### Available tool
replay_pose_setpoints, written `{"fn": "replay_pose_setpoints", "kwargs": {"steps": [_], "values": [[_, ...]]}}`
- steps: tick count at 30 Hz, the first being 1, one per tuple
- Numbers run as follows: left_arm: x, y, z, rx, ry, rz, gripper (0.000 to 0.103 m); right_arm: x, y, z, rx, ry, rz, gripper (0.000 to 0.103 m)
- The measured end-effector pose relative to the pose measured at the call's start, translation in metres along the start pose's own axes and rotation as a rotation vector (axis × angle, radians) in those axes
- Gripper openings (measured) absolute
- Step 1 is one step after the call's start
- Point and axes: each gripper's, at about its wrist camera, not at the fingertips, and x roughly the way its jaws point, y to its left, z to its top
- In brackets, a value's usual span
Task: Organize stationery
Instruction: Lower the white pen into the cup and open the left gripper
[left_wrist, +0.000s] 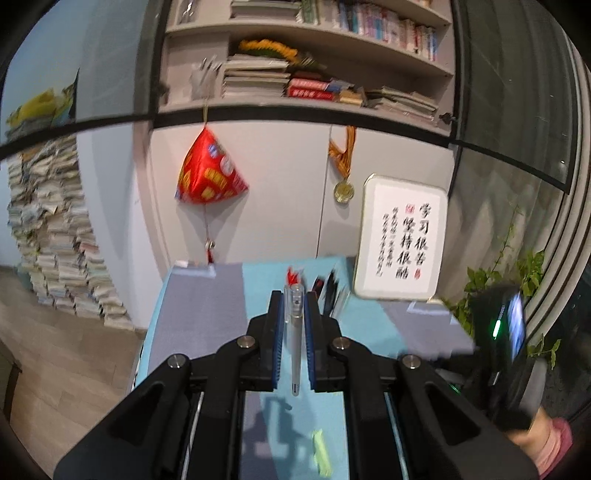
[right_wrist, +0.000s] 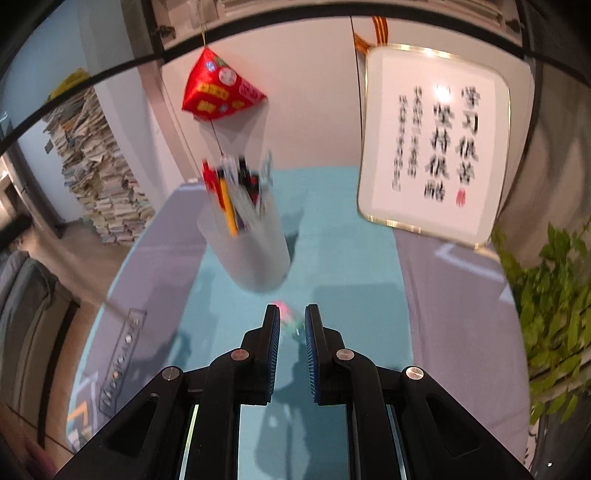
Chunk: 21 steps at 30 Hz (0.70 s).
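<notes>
My left gripper (left_wrist: 294, 295) points slightly downward over the teal mat (left_wrist: 365, 325), clamped on a clear pen (left_wrist: 295, 332) that lies lengthwise between its blue pads, the cap end poking out ahead. My right gripper (right_wrist: 291, 314) tilts more steeply toward the mat, jaws closed to a narrow gap; a blurred pink and green item (right_wrist: 290, 319) shows between the tips, but I cannot tell whether it is gripped. The frosted pen cup (right_wrist: 251, 243), full of pens, stands just beyond.
</notes>
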Motion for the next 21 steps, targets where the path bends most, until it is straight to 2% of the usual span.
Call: {"fn": "replay_pose_setpoints", "kwargs": {"steps": [6,10,14,21], "values": [[0.012,-0.013,0.028,0.016,-0.059,-0.029,0.009,0.007,-0.017,-0.017,0.048,0.038,0.021,0.012],[0.031,-0.019,0.042,0.029,-0.063,-0.012,0.009,0.009,-0.028,-0.023,0.075,0.047,0.029,0.012],[0.052,-0.024,0.049,0.054,-0.072,0.008,0.009,0.008,-0.035,-0.028,0.095,0.048,0.031,0.012],[0.082,-0.023,0.051,0.040,-0.054,0.016,0.009,0.003,-0.043,-0.026,0.113,0.031,0.029,0.012]]}}
